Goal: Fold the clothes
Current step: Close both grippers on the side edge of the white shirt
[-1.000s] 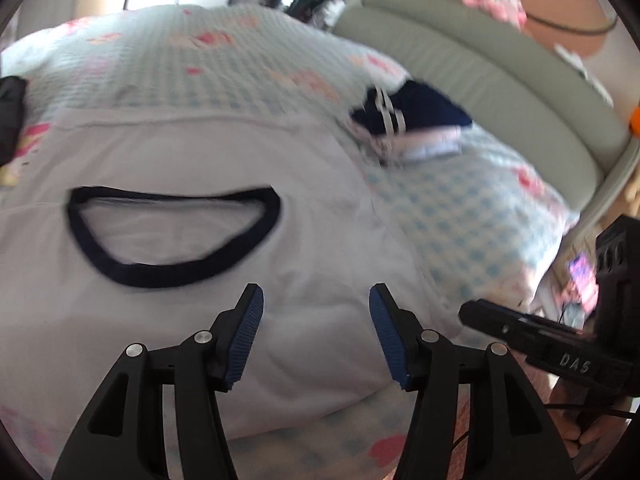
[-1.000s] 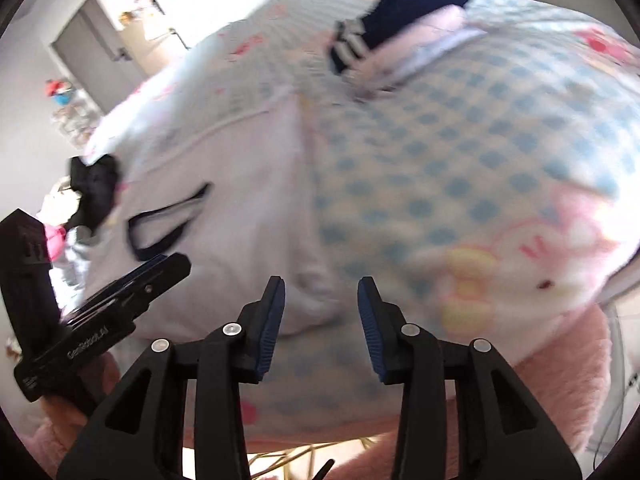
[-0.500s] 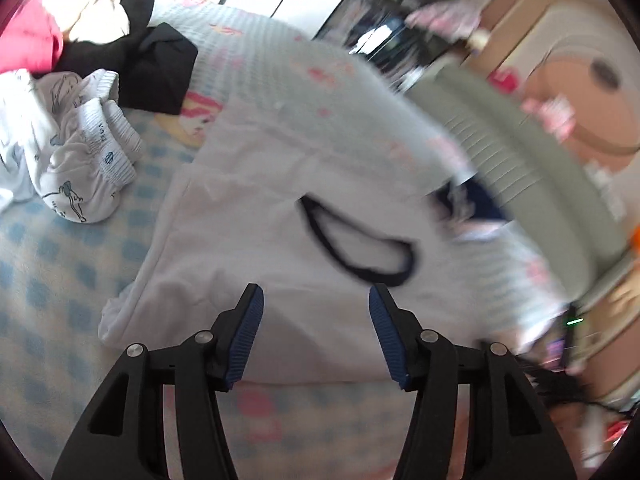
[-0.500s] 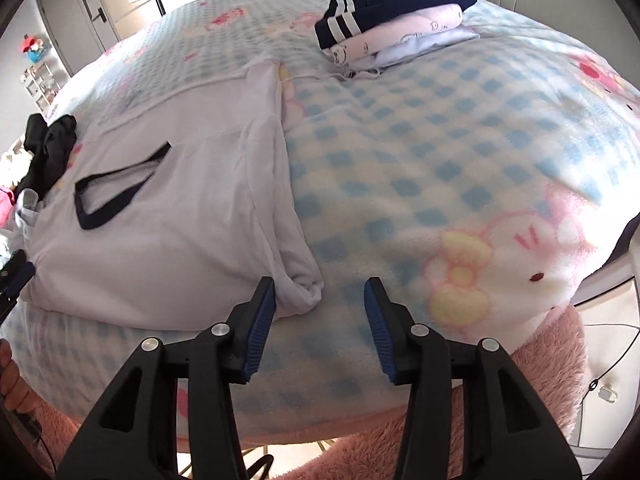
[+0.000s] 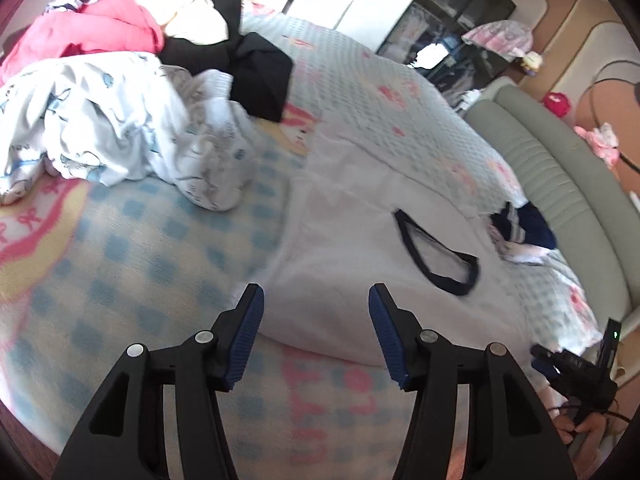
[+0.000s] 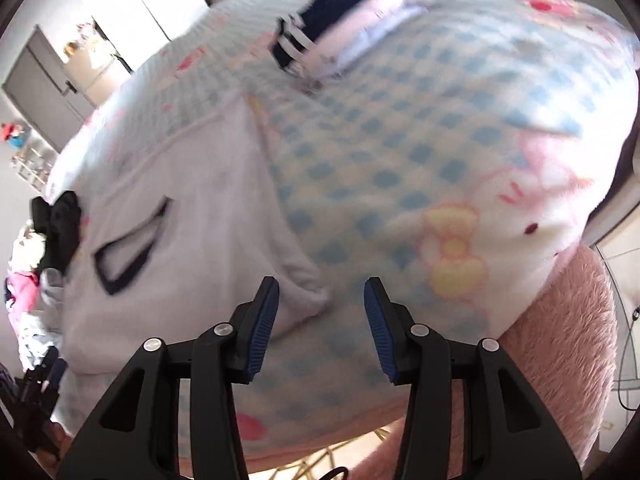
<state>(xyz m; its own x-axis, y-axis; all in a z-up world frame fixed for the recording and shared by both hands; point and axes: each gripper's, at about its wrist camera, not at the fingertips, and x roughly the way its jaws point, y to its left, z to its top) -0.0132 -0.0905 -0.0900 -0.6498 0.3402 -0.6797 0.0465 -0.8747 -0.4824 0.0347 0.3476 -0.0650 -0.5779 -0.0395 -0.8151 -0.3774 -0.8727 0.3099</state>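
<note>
While the white shirt (image 5: 360, 264) lies flat on the bed (image 5: 132, 248), the left gripper (image 5: 316, 336) hangs open and empty just short of its near-left corner; the right gripper (image 6: 322, 328), also open and empty, sits closer, at the bunched sleeve (image 6: 304, 292).

Checked blanket (image 5: 132, 248) covers the bed beside a green headboard (image 5: 560, 176).

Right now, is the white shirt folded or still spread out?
Spread, not folded. The white shirt lies flat on the blanket, dark collar facing up; both grippers open, empty.
</note>
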